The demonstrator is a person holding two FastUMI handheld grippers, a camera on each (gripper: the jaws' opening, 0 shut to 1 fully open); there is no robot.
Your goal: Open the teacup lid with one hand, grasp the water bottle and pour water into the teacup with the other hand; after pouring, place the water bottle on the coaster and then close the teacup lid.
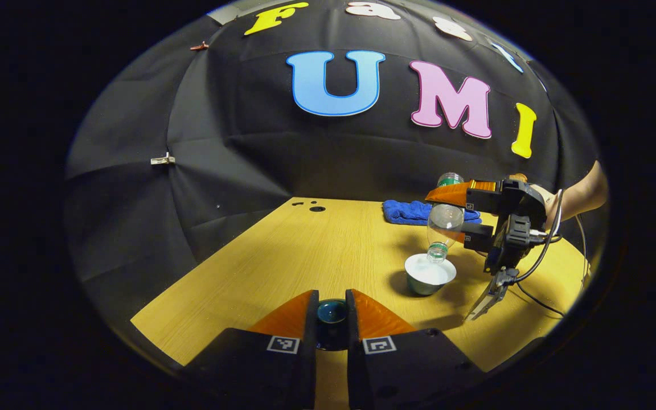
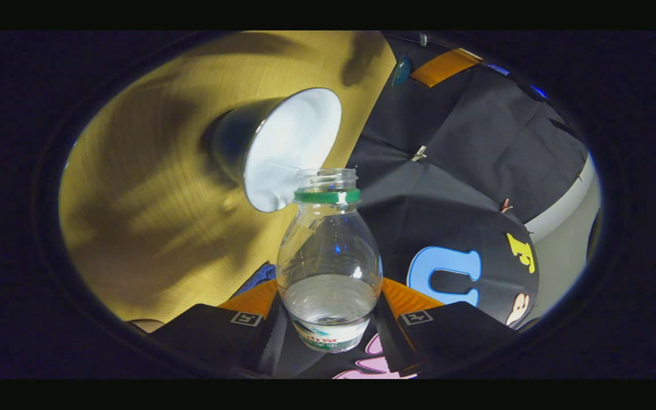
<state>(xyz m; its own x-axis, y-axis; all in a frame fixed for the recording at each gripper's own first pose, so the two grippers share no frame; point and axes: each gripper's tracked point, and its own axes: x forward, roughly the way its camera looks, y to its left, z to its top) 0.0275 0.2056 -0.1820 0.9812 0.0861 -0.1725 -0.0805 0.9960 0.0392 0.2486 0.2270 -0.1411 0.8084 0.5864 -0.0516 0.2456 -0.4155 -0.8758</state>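
My right gripper (image 2: pixel 328 291) is shut on a clear water bottle (image 2: pixel 328 250) with a green neck ring and no cap. In the left gripper view that bottle (image 1: pixel 445 223) hangs neck-down in the right gripper (image 1: pixel 458 216), its mouth just over the teacup (image 1: pixel 429 273). The cup is dark outside and white inside, and it stands open on the table. The cup (image 2: pixel 282 142) lies right beyond the bottle mouth in the right gripper view. My left gripper (image 1: pixel 332 300) is shut on the dark teal lid (image 1: pixel 332 314), held above the table's near edge.
A folded blue cloth (image 1: pixel 419 212) lies at the back of the wooden table (image 1: pixel 282 256), behind the cup. Small holes (image 1: pixel 316 208) mark the far left corner. A bare forearm (image 1: pixel 581 196) and a cable (image 1: pixel 538 296) trail from the right gripper.
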